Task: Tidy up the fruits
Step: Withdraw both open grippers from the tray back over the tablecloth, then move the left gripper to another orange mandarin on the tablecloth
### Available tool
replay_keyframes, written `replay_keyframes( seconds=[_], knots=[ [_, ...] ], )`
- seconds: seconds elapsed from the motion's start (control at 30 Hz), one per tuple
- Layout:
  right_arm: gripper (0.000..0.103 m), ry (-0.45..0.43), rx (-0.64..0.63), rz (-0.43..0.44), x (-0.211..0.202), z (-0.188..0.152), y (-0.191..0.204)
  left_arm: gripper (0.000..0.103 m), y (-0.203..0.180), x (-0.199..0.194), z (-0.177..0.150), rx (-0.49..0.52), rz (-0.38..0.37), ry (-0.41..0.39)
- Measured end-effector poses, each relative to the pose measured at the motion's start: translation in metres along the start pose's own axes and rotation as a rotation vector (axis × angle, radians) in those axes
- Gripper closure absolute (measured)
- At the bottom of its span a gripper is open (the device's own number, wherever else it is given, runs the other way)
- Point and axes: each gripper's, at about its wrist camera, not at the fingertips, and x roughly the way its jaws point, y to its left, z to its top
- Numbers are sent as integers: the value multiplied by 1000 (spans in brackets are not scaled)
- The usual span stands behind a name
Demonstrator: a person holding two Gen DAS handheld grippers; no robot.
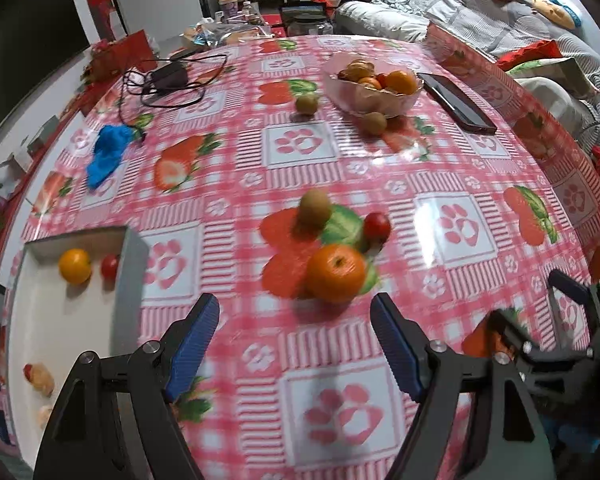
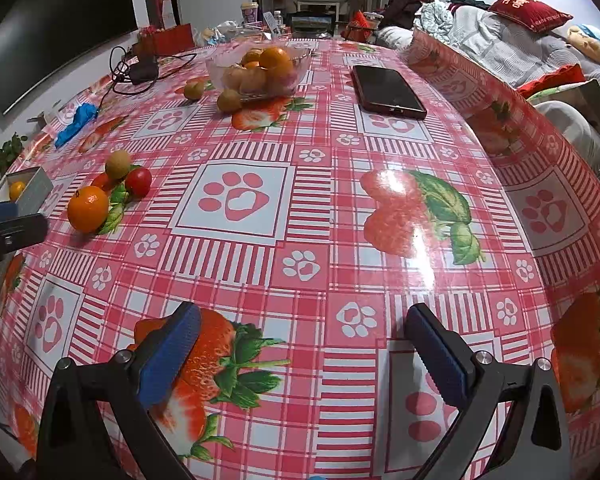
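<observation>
An orange and a tomato are already held in the grey box (image 1: 130,264). Just beside the box, an orange (image 1: 335,273), a kiwi (image 1: 314,208) and a tomato (image 1: 377,227) are left on the surface (image 1: 380,168). More fruit is kept in the bowl (image 1: 374,92) well beyond the box. The left hand-held gripper (image 1: 296,344) is spread wide before the orange; the right hand-held gripper (image 2: 300,352) is likewise spread, empty.

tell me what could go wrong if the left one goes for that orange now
The orange sits loose on the glossy tablecloth, so a nudge from one side of the open left gripper could roll it away.

A kiwi and a tomato lie just behind it; pushing forward might knock them apart.

The left wrist view is blurred, suggesting fast motion, which could make the jaws close off-centre and squeeze the orange out.
</observation>
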Motion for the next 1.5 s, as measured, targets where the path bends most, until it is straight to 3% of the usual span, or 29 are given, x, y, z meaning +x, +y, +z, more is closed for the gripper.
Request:
replay_keyframes(
  seconds=[0.2, 0.33, 0.5, 0.87, 1.33, 1.5],
  knots=[
    [0, -1, 0, 1, 1, 1, -1, 24, -14, 23, 12, 0, 10, 22],
    [0, -1, 0, 1, 1, 0, -1, 45, -19, 34, 13, 9, 8, 58],
    [0, -2, 1, 2, 0, 0, -2, 60, -19, 40, 11, -19, -16, 65],
    [0, -3, 1, 2, 0, 0, -2, 61, -11, 34, -1, -23, -32, 43],
    [0, -4, 1, 1, 0, 0, -2, 61, 18, 0, -63, -40, 8, 7],
    [0, -4, 0, 1, 0, 0, -1, 61, 27, -3, -69, -61, 16, 15]
  ],
)
